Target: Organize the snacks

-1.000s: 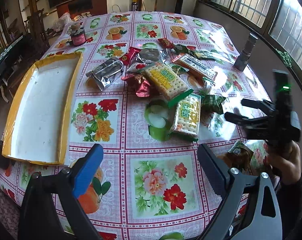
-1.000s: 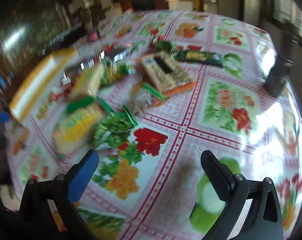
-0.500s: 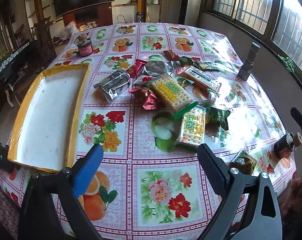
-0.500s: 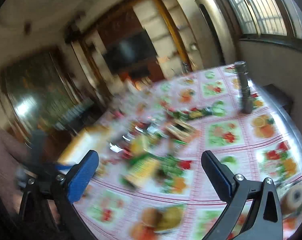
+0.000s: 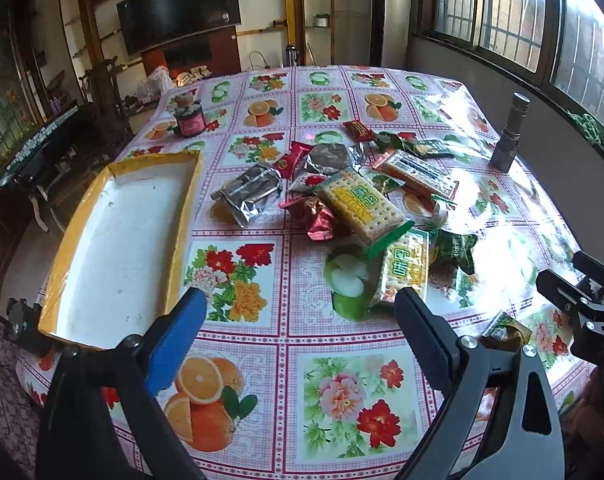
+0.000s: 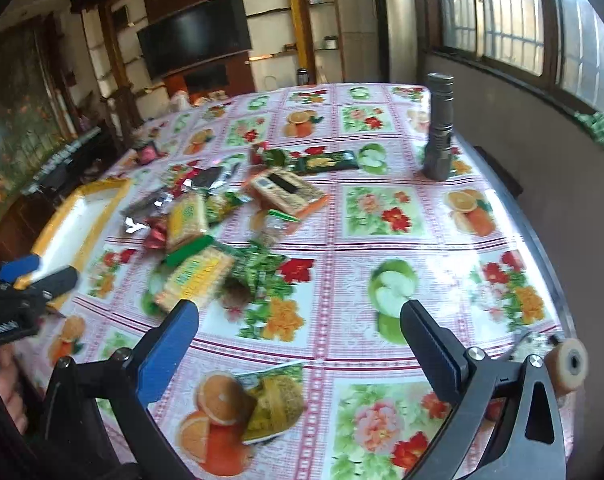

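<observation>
Snack sorting not yet begun: both tools hover empty over the desk.

The left hand-held gripper (image 5: 297,320) and right hand-held gripper (image 6: 302,334) both stand with jaws spread wide, gripping nothing. The snacks (image 5: 362,204) lie scattered mid-desk, to the right of the empty yellow-rimmed tray (image 5: 183,216); one small packet (image 6: 271,404) lies apart, just before the right gripper. The next move likely calls for lowering onto a packet, closing, and carrying it to the tray.
</observation>
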A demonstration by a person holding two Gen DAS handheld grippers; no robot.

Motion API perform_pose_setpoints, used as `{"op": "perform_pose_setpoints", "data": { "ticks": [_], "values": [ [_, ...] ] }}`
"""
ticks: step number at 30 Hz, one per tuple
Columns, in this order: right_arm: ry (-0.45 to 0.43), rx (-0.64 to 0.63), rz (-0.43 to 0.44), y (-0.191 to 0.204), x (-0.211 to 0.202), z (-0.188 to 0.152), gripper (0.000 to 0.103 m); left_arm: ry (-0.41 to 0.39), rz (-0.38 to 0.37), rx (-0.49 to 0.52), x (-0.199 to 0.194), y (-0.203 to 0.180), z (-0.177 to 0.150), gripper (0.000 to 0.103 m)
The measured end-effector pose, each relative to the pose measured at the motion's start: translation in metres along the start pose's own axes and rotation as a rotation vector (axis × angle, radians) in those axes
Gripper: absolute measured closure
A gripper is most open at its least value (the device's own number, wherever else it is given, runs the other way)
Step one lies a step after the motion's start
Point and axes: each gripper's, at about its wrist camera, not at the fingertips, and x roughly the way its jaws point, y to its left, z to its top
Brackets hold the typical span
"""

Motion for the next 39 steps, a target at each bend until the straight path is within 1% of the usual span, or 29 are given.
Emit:
{"op": "perform_pose_setpoints", "data": {
  "ticks": [2, 5, 12, 15, 19, 23, 28, 32, 36, 39],
  "values": [
    [0.014, 0.012, -0.005, -0.004, -0.002, -0.001, 0.002, -0.013, 0.017, 0.011, -0.002, 0.000, 0.001, 0.008],
    [0.035, -0.001, -0.041, -0.003, -0.004, -0.004, 0.002, -0.026, 0.009, 0.004, -0.003, 0.001, 0.002, 0.008],
    [0.067, -0.063, -0.007, 0.015, -0.003, -0.011, 0.002, -0.023, 0.029, 0.008, -0.003, 0.001, 0.001, 0.008],
    [0.072, -0.076, -0.022, 0.021, -0.002, -0.011, 0.002, -0.025, 0.029, 0.005, -0.003, 0.002, 0.001, 0.008],
    [0.053, -0.133, -0.097, 0.031, -0.005, -0.012, 0.002, -0.035, 0.036, 0.003, -0.004, 0.003, 0.000, 0.008],
    [0.030, -0.147, -0.111, 0.033, -0.009, -0.011, 0.002, -0.041, 0.063, 0.015, -0.008, 0.003, 0.001, 0.008],
    [0.036, -0.160, -0.127, 0.034, -0.006, -0.011, 0.002, -0.036, 0.069, 0.023, -0.008, 0.004, 0.001, 0.008],
    [0.038, -0.174, -0.227, 0.036, -0.002, -0.009, 0.002, -0.010, 0.049, 0.004, 0.000, 0.010, -0.004, 0.007],
    [0.053, -0.167, -0.253, 0.033, 0.002, -0.006, 0.002, 0.034, 0.036, -0.009, 0.010, 0.013, -0.009, 0.007],
    [0.056, -0.166, -0.257, 0.032, 0.003, -0.005, 0.002, 0.042, 0.032, -0.006, 0.011, 0.011, -0.010, 0.007]
  ]
}}
